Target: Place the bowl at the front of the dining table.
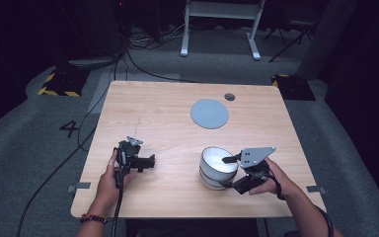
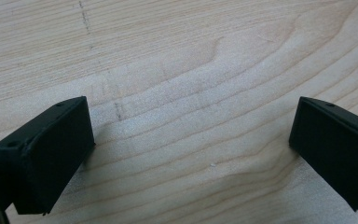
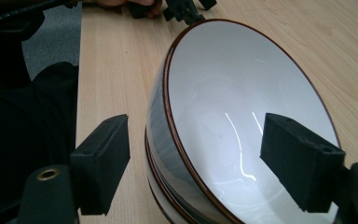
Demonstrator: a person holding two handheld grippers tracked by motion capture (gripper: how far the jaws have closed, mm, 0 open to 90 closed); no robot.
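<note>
I am holding my right hand-held gripper [image 3: 193, 163] released astride the rim of the white bowl [image 3: 242, 121], one jaw outside the wall, the other inside, neither pressing on it. The bowl is sitting stacked on another at the near right of the counter [image 1: 168, 123]. My left hand-held gripper [image 2: 191, 154] is hanging released over bare wood.

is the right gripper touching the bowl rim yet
Apart. In the right gripper view the right gripper straddles the rim of the bowl, one jaw outside, one inside, with visible gaps on both sides.
</note>
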